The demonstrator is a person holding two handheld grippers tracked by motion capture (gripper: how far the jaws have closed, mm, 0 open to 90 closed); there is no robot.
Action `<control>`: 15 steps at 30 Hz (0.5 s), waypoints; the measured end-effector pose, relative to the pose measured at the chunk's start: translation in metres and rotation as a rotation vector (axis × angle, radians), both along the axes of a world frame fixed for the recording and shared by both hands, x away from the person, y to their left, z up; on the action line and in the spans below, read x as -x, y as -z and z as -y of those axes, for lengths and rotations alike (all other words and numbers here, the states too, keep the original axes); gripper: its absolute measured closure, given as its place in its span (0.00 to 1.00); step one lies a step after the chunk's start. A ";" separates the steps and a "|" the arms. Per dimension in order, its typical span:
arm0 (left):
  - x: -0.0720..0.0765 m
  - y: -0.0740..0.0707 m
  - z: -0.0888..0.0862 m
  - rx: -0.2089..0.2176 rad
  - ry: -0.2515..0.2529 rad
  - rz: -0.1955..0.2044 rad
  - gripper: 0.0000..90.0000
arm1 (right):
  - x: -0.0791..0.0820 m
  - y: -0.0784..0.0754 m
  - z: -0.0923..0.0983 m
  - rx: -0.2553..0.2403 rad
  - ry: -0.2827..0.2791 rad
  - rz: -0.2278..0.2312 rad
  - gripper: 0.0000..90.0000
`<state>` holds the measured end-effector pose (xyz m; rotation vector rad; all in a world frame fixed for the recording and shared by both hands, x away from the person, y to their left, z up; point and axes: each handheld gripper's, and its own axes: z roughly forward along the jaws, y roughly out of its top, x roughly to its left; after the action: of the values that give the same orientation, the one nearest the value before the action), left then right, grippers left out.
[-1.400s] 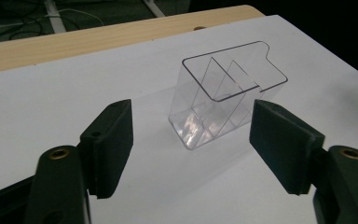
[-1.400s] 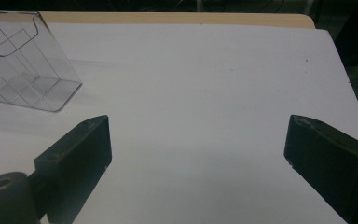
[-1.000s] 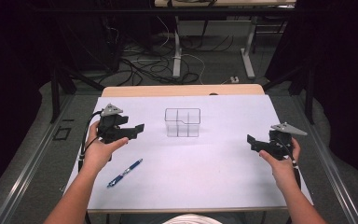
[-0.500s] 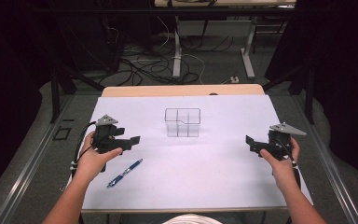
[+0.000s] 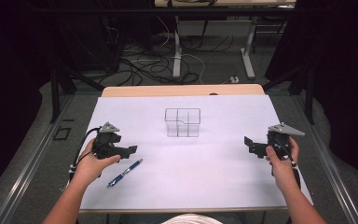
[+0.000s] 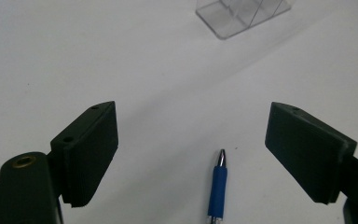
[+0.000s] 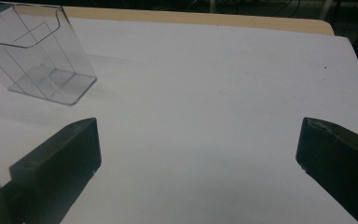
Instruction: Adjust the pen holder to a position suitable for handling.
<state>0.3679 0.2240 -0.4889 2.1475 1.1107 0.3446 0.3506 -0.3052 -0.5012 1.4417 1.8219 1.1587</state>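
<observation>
Clearly the step in hand is the pickup of the blue pen (image 5: pixel 125 173), which lies on the white surface (image 5: pixel 214 186) at the near left, slanting with its tip toward the far right. The left gripper (image 5: pixel 131 150) hovers just beyond it, its fingers (image 6: pixel 91 154) spread apart with nothing between them; they have just been opening further. In the left gripper view the pen's silver tip points up between the two black fingers, nearer the right one than the left.

To do this well, the left gripper should lower until both fingers straddle the blue barrel, shifted a little so the pen sits midway, and close across the barrel rather than along it. Gripping the rubbery blue section, not the slim metal tip, should keep the pen from pivoting or rolling away.

Further right, the clear plastic holder (image 5: pixel 182 122) stands upright at the middle of the surface, well apart from the pen and probably its destination. At the far right, the right gripper (image 5: pixel 251 145) waits above the surface, its fingers (image 7: pixel 60 163) wide apart and empty.
</observation>
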 end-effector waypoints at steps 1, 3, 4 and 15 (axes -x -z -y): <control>0.000 0.001 0.001 -0.017 0.007 -0.003 0.19 | 0.000 0.000 0.001 0.009 -0.006 -0.001 0.00; 0.000 0.004 0.004 -0.047 0.013 -0.009 0.19 | 0.000 0.000 0.000 0.007 -0.011 -0.010 0.00; 0.000 0.006 0.005 -0.063 0.021 -0.009 0.19 | 0.000 0.000 0.000 0.009 -0.013 -0.009 0.00; -0.001 0.019 0.013 -0.158 0.053 -0.076 0.31 | -0.001 0.002 0.000 0.016 -0.017 -0.016 0.00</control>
<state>0.3688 0.2113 -0.5077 2.3414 1.0985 0.3384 0.3520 -0.3049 -0.5036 1.4329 1.8544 1.1410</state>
